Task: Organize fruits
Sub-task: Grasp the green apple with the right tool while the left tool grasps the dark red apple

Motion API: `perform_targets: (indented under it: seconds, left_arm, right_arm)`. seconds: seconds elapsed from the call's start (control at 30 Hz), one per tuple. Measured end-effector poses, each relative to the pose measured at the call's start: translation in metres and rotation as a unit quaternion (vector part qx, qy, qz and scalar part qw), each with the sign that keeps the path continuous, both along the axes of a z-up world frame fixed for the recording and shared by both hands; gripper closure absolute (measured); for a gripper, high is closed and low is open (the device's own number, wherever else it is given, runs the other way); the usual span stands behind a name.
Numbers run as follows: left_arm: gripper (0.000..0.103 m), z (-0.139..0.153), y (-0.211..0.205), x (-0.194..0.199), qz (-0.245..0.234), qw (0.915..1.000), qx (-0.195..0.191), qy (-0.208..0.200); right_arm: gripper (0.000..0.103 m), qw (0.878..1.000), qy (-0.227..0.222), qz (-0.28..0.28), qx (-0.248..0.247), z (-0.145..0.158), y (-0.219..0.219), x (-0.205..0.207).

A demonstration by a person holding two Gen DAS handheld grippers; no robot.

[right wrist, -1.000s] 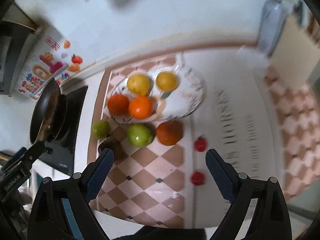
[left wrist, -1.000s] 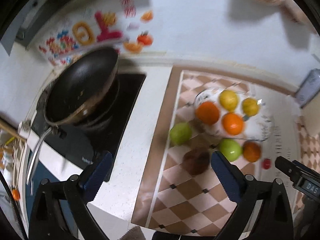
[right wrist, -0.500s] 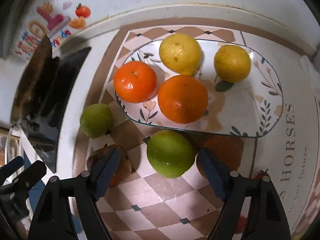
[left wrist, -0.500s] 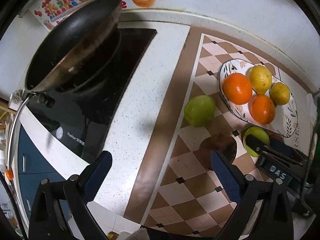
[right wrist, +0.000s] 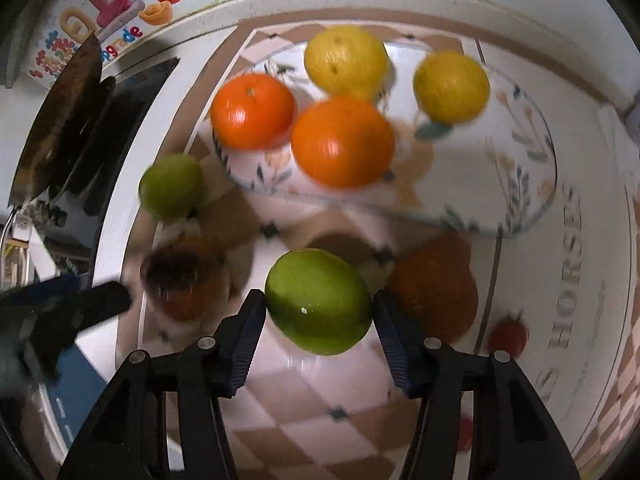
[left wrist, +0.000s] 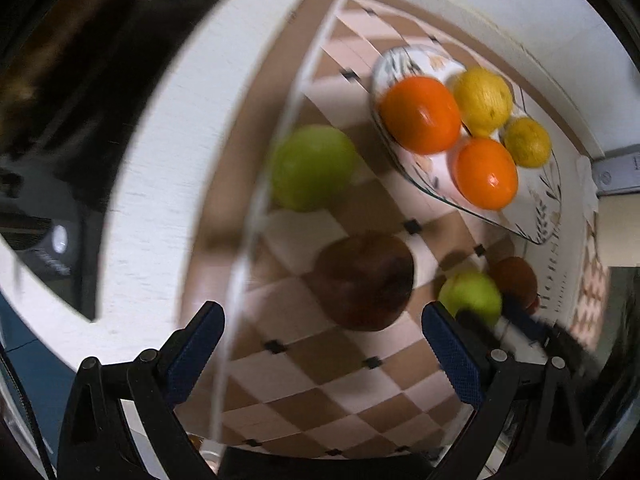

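Observation:
A floral oval plate (right wrist: 516, 184) (left wrist: 536, 216) holds two oranges (right wrist: 342, 142) (right wrist: 252, 110) and two yellow citrus fruits (right wrist: 346, 60) (right wrist: 451, 86). On the checkered mat lie a green apple (right wrist: 318, 300) (left wrist: 472, 296), a second green apple (right wrist: 171, 186) (left wrist: 312, 168), a dark brown fruit (left wrist: 364, 280) (right wrist: 180, 276) and an orange-brown fruit (right wrist: 436, 288). My right gripper (right wrist: 319, 318) has its pads on both sides of the near green apple. My left gripper (left wrist: 320, 344) is open just before the dark brown fruit.
A black pan (right wrist: 60, 120) sits on a dark cooktop (left wrist: 80, 120) at the left. Small red fruits (right wrist: 508, 334) lie on the mat at the right. A white wall with stickers (right wrist: 104, 12) runs along the back.
Both grippers have moved closer to the fruit. My right gripper's pads have narrowed around the near green apple. My left gripper has come closer to the dark brown fruit.

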State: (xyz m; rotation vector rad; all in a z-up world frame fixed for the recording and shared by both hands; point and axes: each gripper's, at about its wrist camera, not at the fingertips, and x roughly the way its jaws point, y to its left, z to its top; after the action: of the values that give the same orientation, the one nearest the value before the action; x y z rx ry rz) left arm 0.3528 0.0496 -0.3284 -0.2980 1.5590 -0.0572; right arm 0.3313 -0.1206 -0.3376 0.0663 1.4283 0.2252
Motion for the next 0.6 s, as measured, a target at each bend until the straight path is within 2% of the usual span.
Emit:
perform_targets:
  seconds: [0.1,0.13,0.17,0.23,0.3,0.47,0.6]
  left_arm:
    - [0.004,-0.017,-0.014,0.011,-0.010,0.9995,-0.023,0.019]
    - [0.014,-0.021,-0.019,0.013,-0.016,0.9993,-0.026,0.021]
    - [0.031,-0.024,-0.022,0.015,-0.020,0.9992,-0.027,0.021]
    - [0.037,-0.029,-0.029,0.016,-0.033,0.9993,-0.007,0.019]
    - [0.038,-0.027,-0.031,0.014,-0.038,0.9993,-0.003,0.003]
    - [0.038,-0.024,-0.031,-0.006,-0.043,0.9990,0.013,-0.003]
    - [0.038,-0.026,-0.021,-0.028,-0.026,0.9995,0.017,-0.001]
  right_arm:
    - [0.046,1.000,0.007,-0.006,0.009,0.000,-0.005,-0.015]
    - [0.047,1.000,0.011,-0.008,0.012,0.000,-0.007,-0.021]
    - [0.047,1.000,0.011,-0.008,0.012,0.000,-0.008,-0.024]
    - [0.049,1.000,0.011,-0.011,0.014,0.002,-0.011,-0.031]
    - [0.049,1.000,0.014,-0.017,0.019,0.002,-0.014,-0.035]
    - [0.048,0.999,0.010,-0.030,0.029,0.001,-0.018,-0.029]
    - [0.043,0.998,0.010,-0.042,0.047,-0.004,-0.021,-0.018]
